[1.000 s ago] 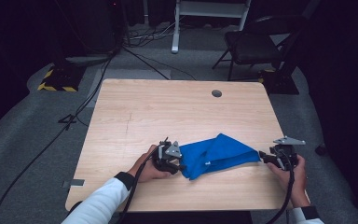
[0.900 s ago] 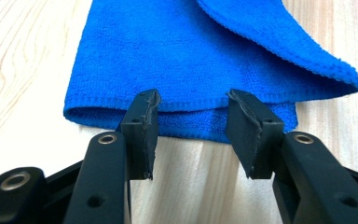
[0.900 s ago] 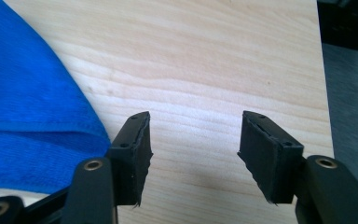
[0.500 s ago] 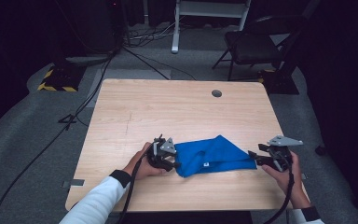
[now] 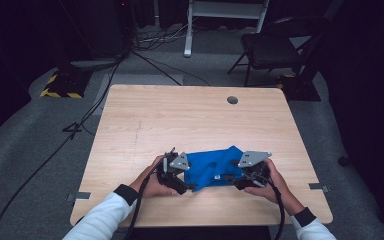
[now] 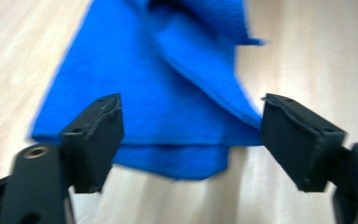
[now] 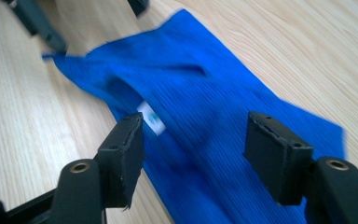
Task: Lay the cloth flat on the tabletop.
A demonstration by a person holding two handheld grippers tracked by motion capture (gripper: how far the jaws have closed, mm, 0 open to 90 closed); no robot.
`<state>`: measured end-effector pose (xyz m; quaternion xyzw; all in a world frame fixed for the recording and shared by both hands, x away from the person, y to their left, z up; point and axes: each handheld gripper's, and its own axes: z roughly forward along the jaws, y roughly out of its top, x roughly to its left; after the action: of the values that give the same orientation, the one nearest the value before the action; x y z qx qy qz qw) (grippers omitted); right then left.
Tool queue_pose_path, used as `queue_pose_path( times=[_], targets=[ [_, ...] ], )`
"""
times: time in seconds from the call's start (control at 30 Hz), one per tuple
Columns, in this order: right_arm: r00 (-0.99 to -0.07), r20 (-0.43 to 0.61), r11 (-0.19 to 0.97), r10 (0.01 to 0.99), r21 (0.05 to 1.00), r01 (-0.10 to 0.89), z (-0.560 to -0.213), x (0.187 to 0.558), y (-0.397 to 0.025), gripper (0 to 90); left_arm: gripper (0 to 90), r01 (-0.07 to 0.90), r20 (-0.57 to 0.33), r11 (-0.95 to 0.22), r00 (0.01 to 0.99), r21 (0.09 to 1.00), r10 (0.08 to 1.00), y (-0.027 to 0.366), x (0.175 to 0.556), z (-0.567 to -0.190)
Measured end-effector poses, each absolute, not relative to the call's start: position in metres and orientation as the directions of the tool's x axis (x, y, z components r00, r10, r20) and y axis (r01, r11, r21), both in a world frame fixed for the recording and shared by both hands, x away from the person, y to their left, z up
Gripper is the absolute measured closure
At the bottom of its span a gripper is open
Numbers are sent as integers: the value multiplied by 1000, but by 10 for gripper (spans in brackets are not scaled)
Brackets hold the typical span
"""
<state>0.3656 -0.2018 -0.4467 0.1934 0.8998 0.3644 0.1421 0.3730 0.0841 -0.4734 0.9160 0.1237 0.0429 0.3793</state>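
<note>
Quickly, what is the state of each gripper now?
Left gripper: open, jaws spread around the blue cloth.
Right gripper: open over the blue cloth, holding nothing.

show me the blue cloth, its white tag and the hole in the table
blue cloth (image 5: pixel 211 167), high view, middle of the fabric
white tag (image 7: pixel 151 117), right gripper view, centre of the tag
hole (image 5: pixel 232 100), high view, centre of the round opening

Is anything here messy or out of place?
Only the blue cloth: it lies rumpled and unevenly folded near the table's front edge, one layer askew over another, a small white tag exposed. Both tongs, left and right, stand open around it.
</note>
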Motion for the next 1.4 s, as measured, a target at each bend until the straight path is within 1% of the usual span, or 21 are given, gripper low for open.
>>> queue_pose_path(
  times=[0.1,0.23,0.3,0.37,0.4,0.43,0.5,0.53,0.6,0.7,0.73,0.77,0.83,0.97,1.1,1.17,1.23,1.3,1.37,1.4],
  targets=[
    [-898,-152,696,414,688,205,-449,365,-187,387,200,185,-20,-704,971,685,237,77,369,-476],
    [-912,-150,700,381,691,179,-450,367,-176,419,187,188,-43,-705,975,684,218,76,368,-477],
    [-910,-165,708,380,685,172,-452,367,-171,479,187,190,-54,-695,975,694,214,76,367,-476],
    [-904,-182,723,388,668,176,-456,369,-168,598,197,178,-37,-703,977,689,211,74,366,-476],
    [-901,-188,726,390,664,176,-457,370,-167,656,217,164,-24,-708,979,687,203,73,366,-477],
    [-896,-205,735,394,656,173,-459,370,-167,723,255,166,-24,-712,978,683,205,71,366,-478],
    [-894,-218,741,392,651,166,-461,369,-169,813,345,168,-9,-730,976,663,216,68,367,-481],
    [-889,-225,737,399,655,165,-461,369,-171,834,414,171,-12,-732,976,660,217,67,367,-483],
    [-875,-238,727,422,665,169,-458,369,-176,882,499,165,15,-745,973,647,229,67,368,-485],
    [-850,-239,697,470,691,191,-451,370,-190,898,670,133,43,-736,976,663,215,70,367,-483],
    [-840,-233,685,491,699,206,-449,371,-196,900,703,116,65,-739,975,664,212,70,366,-482],
    [-829,-233,676,508,704,216,-447,372,-202,900,744,116,70,-739,974,664,216,71,366,-481],
    [-812,-218,653,541,718,243,-445,374,-216,900,795,130,66,-732,970,669,232,74,369,-480],
    [-774,-194,618,603,727,299,-446,377,-238,900,844,157,66,-710,959,686,276,84,376,-476],
    [-745,-180,601,642,722,343,-450,380,-256,900,866,177,76,-686,944,705,322,93,384,-472],
    [-735,-181,602,654,712,361,-453,381,-263,897,870,176,91,-698,940,694,328,97,388,-471],
    [-722,-167,594,671,704,389,-457,383,-271,897,873,191,82,-689,936,699,343,101,393,-471],
    [-719,-157,596,677,690,411,-460,384,-276,878,874,202,92,-690,927,695,364,105,398,-471],
    [-718,-148,594,680,685,422,-463,384,-281,862,875,222,72,-668,921,710,382,109,401,-470],
    [-719,-139,588,681,689,423,-464,384,-283,801,875,224,71,-665,920,712,386,111,402,-469]
  ],
)
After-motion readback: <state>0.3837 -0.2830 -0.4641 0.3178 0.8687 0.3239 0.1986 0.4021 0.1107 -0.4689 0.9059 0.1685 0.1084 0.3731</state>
